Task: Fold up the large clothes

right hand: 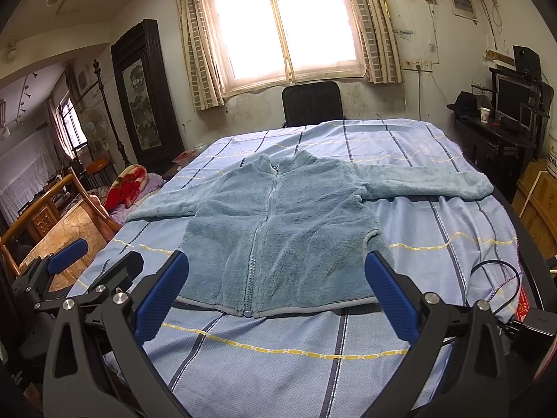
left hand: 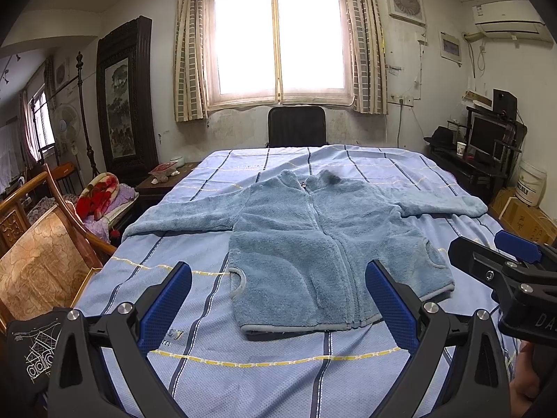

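A blue-grey fleece zip jacket (left hand: 313,240) lies flat, front up, on the blue checked bed sheet (left hand: 243,376), with both sleeves spread out sideways and the zip closed. It also shows in the right wrist view (right hand: 278,230). My left gripper (left hand: 278,299) is open and empty, held above the sheet just short of the jacket's hem. My right gripper (right hand: 276,296) is open and empty, also near the hem; it shows at the right edge of the left wrist view (left hand: 504,268). The left gripper shows at the left of the right wrist view (right hand: 80,271).
A black chair (left hand: 297,126) stands beyond the bed under the window. A wooden chair (left hand: 45,254) and bedding (left hand: 101,195) are to the left. A desk with a monitor (left hand: 484,142) and boxes (left hand: 522,216) are to the right. A black cable (right hand: 501,278) lies on the bed's right edge.
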Available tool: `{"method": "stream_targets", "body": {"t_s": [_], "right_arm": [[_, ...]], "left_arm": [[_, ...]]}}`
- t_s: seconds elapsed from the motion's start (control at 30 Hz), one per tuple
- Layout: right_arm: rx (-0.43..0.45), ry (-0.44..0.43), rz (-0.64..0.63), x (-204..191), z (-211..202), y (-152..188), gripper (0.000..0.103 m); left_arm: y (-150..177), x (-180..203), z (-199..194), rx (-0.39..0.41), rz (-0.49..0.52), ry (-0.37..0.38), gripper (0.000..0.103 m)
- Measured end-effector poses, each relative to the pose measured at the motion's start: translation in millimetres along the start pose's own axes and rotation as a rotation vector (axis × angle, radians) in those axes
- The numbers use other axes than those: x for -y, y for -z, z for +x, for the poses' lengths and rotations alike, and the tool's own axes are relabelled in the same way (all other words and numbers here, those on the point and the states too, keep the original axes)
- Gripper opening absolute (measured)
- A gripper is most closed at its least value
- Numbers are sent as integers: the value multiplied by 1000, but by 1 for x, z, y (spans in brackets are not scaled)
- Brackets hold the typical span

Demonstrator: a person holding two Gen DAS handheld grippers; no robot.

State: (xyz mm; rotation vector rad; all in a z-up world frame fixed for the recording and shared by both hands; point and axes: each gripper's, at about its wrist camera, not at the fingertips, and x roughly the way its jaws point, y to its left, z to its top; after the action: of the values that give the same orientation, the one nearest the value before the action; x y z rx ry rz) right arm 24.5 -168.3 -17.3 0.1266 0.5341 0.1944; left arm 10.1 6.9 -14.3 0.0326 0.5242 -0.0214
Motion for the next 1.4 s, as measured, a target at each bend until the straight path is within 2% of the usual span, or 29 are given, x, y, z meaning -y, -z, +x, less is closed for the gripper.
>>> {"method": "stream_targets", "body": {"t_s": [0.07,0.13,0.23,0.3,0.4,0.5,0.57,0.7,0.77,0.83,0.97,1.03,1.07,1.1,1.13,1.17,1.2,1.23,1.4], "right_arm": [[-6,7,-12,0,1,-1,99],[-5,17,-23,1,2,0,99],[-43,5,-6,9,7,1,99],[-72,-9,26,23,11,2,99],[-108,-7,83,52,19,4,99],[-152,-34,149,82,34,10,99],[-195,-34,172,97,49,14,99],[-270,-18,202,118,75,16,96],[-312,-17,220,127,89,16,88],[-370,-24,240,134,103,18,78],[-429,-15,279,148,125,25,73],[-448,-21,292,152,131,30,66],[-458,-29,292,152,134,32,63],[-470,-42,288,150,137,35,57],[-477,-51,285,148,139,36,55],[-469,-44,274,146,138,37,51],[-470,-47,259,141,139,36,34],[-480,-59,257,139,141,37,14],[-434,-117,283,137,119,23,12]], "left_arm": [[1,-2,2,-31,-8,5,100],[2,-6,6,-27,-3,11,100],[3,-28,18,-67,-39,24,100],[6,-51,29,-104,-96,22,100],[16,-95,54,-217,-268,104,100],[23,-109,74,-287,-310,126,100],[27,-106,92,-347,-267,123,99],[36,-88,122,-444,-219,205,99],[38,-74,139,-476,-187,239,99],[39,-66,152,-499,-157,237,99],[41,-64,172,-543,-139,227,85],[39,-66,175,-533,-138,219,80],[38,-67,176,-530,-141,221,70],[37,-67,177,-526,-149,228,54],[36,-68,179,-525,-159,242,46],[35,-68,180,-517,-170,251,33],[33,-69,180,-510,-175,254,20],[31,-72,180,-505,-185,264,17],[13,-93,163,-461,-257,331,13]]}}
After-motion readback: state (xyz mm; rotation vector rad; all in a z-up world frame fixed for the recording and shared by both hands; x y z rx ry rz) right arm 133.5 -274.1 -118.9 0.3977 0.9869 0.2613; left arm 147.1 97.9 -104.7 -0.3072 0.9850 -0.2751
